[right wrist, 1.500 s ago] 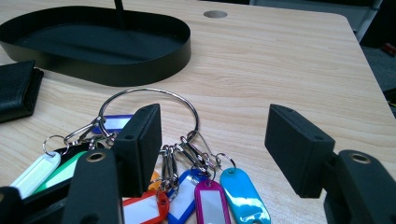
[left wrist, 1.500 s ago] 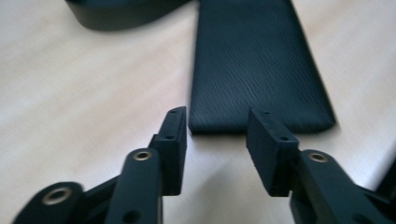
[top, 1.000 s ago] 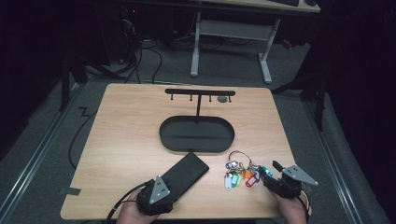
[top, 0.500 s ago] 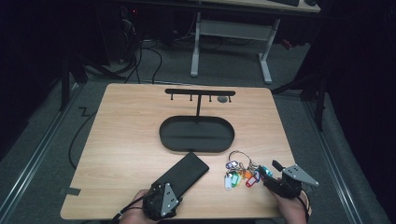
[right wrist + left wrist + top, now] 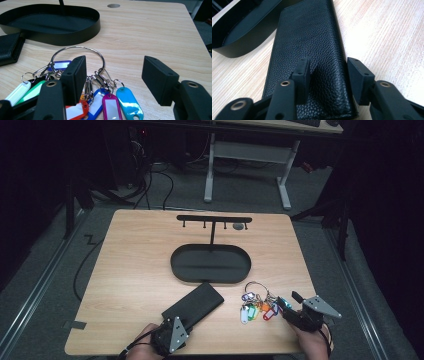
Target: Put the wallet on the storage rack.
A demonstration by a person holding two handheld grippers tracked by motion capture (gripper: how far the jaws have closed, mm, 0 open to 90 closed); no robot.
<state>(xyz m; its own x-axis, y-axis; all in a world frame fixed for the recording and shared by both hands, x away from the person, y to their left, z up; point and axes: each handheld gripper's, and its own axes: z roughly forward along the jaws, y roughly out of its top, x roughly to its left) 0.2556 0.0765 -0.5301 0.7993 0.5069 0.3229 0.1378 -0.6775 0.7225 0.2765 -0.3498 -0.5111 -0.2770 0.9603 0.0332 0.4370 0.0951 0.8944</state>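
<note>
High view: one black wallet, one bunch of key tags and one oval black tray with a hook stand lie on the table.

Left gripper view: the left gripper has just been closing; its jaws straddle the wallet's near end, contact uncertain.

Right gripper view: the right gripper hangs wide open over the tags, holding nothing. The tray's visible part holds nothing.

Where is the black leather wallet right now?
In the high view, the wallet lies flat at the table's near left, between the left gripper and the oval tray.
</note>
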